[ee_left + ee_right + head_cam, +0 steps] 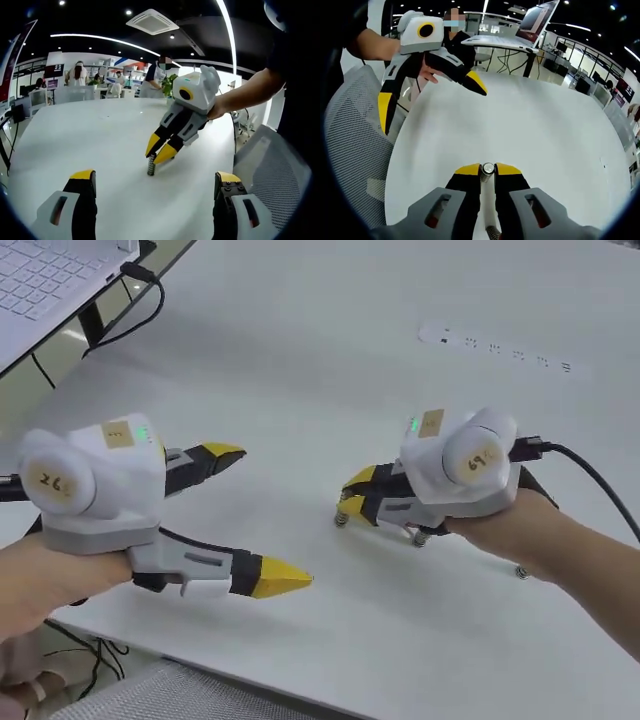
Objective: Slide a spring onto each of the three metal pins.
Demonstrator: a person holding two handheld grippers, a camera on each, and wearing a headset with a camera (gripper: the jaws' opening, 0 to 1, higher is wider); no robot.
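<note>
Spring-wrapped pin (pixel 151 165) is standing upright on the white table (pixel 330 360), with the right gripper (pixel 353 495) pressing its yellow tips together on the pin's top. Left gripper (pixel 262 518) is hovering nearby, jaws spread wide, gripping nothing.

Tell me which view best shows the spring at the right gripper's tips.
Left gripper view: the spring stands side-on on the table, its coils clear below the tips of the right gripper. The head view shows it tiny at those tips; the right gripper view shows a round metal end between shut jaws.
</note>
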